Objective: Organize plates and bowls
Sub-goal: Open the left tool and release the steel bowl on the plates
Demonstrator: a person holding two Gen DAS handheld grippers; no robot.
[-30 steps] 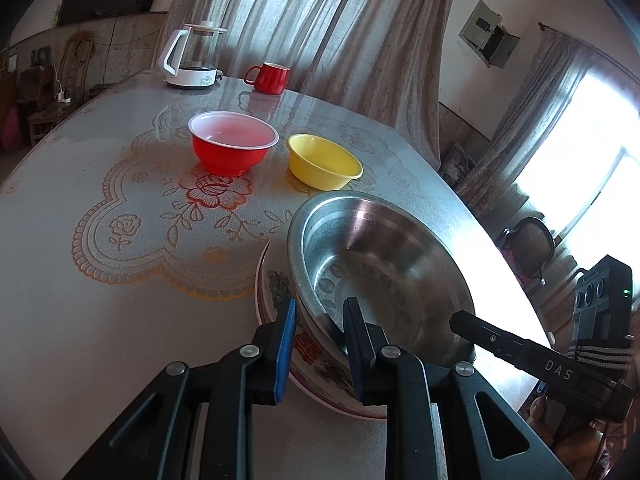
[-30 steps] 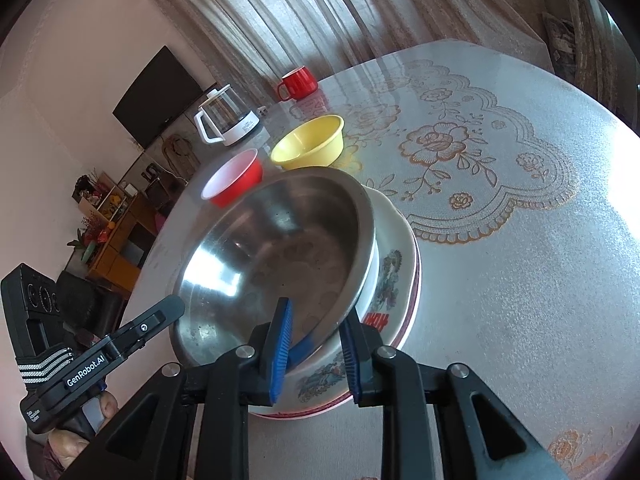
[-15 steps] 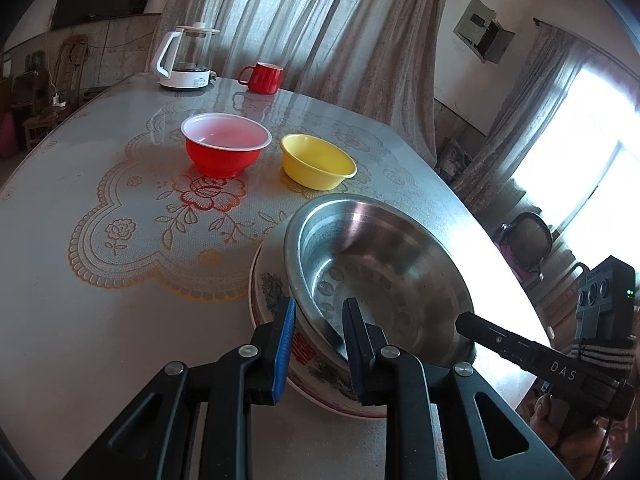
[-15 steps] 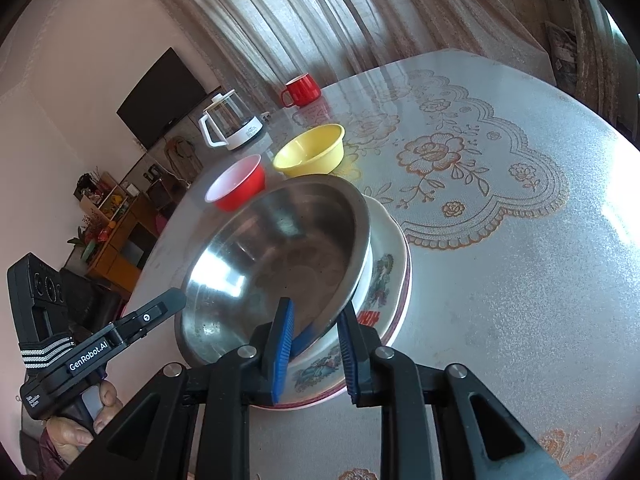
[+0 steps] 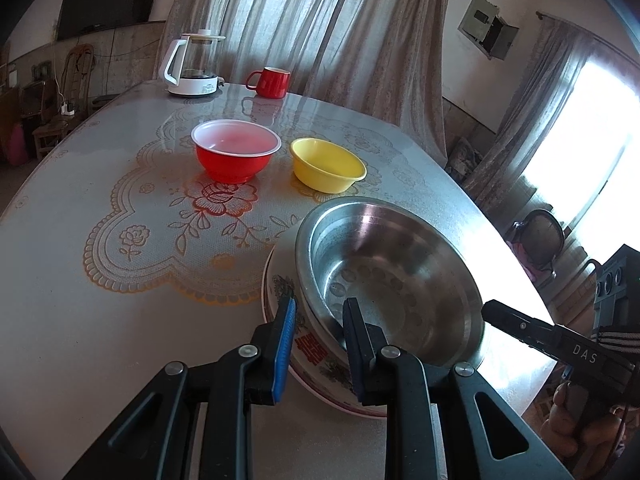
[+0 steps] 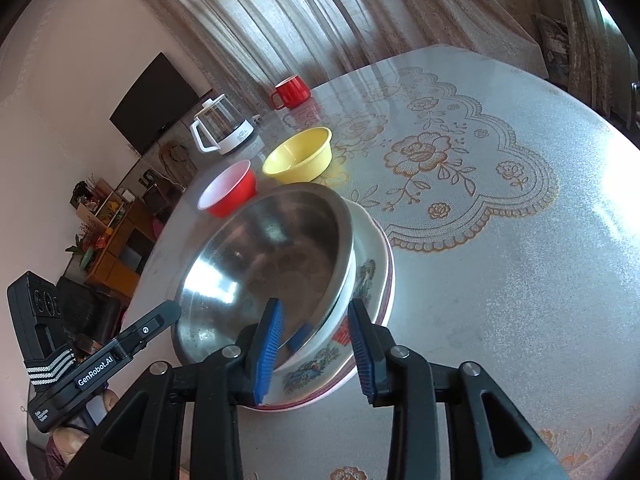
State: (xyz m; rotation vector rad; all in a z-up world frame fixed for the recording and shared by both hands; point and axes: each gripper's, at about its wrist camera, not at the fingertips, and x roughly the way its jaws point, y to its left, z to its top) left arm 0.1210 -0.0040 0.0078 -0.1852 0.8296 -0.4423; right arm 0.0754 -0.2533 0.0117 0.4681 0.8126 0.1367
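Left gripper (image 5: 318, 326): its fingers straddle the near rims of the nested bowls, one pad outside the flowered bowl, the other inside the steel bowl; whether the pads press on the rims I cannot tell.
Right gripper (image 6: 316, 340): jaws opening; the bowl rims stand between the two blue pads, and neither pad touches them.
Steel bowl (image 5: 392, 272): sits tilted inside the flowered bowl, near the table's edge, its shiny inside facing up.
Flowered bowl (image 6: 362, 276): white with a painted pattern and a red rim line; it rests on the table and holds the steel bowl.
Red bowl (image 5: 235, 154): upright on the lace-patterned part of the table, well beyond the nested pair, white inside.
Yellow bowl (image 5: 326, 164): upright just beside the red bowl, apart from it.
Red mug (image 5: 272, 82): at the far side of the table, handle turned toward the kettle.
Kettle (image 5: 192, 64): glass with a white handle and base, near the mug.
Table (image 5: 80, 320): round, pale, with an orange floral lace print under a glossy cover.
Curtains (image 5: 320, 20): hang behind the table.
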